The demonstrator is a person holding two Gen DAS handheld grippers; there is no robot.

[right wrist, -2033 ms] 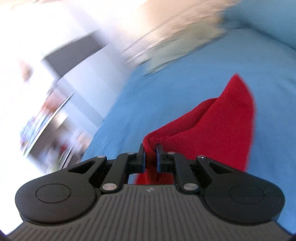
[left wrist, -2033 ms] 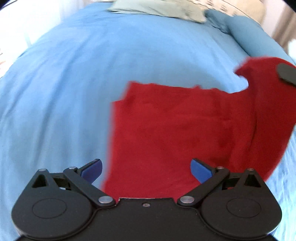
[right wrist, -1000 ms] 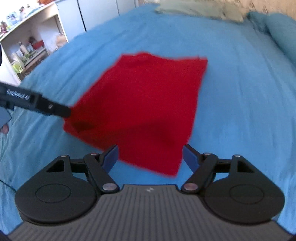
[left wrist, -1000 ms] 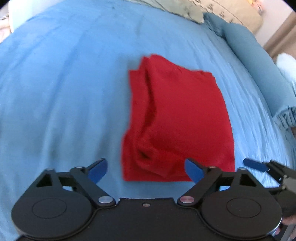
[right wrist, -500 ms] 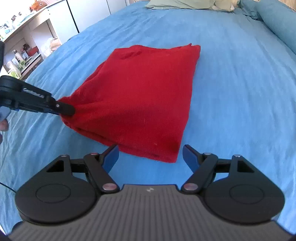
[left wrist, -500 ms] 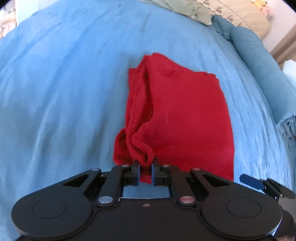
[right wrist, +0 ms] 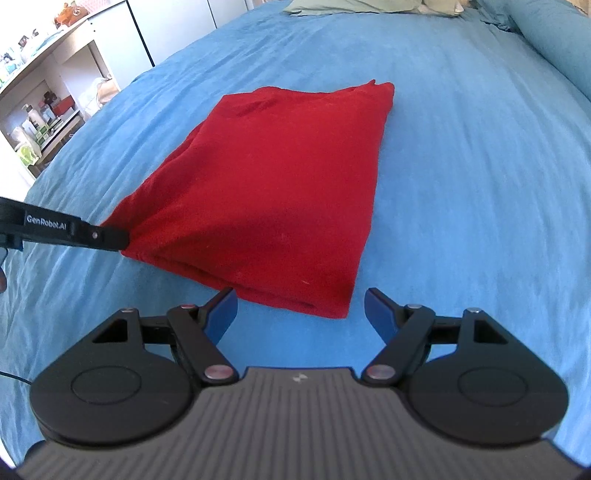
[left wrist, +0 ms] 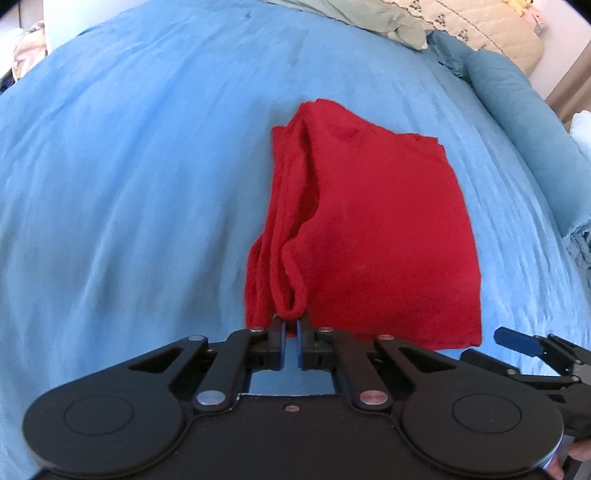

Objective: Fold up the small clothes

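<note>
One red knitted garment (left wrist: 373, 236), folded into a rough rectangle of several layers, lies on the blue bedspread (left wrist: 129, 184) near the middle of the bed, its long side running away from us.

Two tools, entered in turn. Our left gripper (left wrist: 291, 332) has its jaws closed tight on the near left corner of the garment; a rolled hem loops up just above the fingertips, and in the right wrist view the cloth draws to a point where that gripper bites it. Our right gripper (right wrist: 300, 308) stands wide apart with nothing between its blue pads (right wrist: 223, 308); it hovers just short of the near right corner, apart from the cloth.

Surroundings: one pale green pillow (left wrist: 365, 18) and one cream quilt (left wrist: 480, 26) at the head of the bed, one rolled blue blanket (left wrist: 517, 122) along the right side, white shelving with small bottles (right wrist: 40, 122) off to the left.

Risks, as we judge them:
- The left grip seems to hold the bunched hem only; if it has not caught every layer, lifting would peel the top layers off and undo the fold.
- With one corner pinched and the other free, any pull would drag the rectangle askew across the bedspread.
- The right gripper, closing too low, could pinch bedspread along with cloth; closing too high, it could take the top layer alone.
- Soft knit sags, so a raised edge may droop in the middle and crease.
</note>
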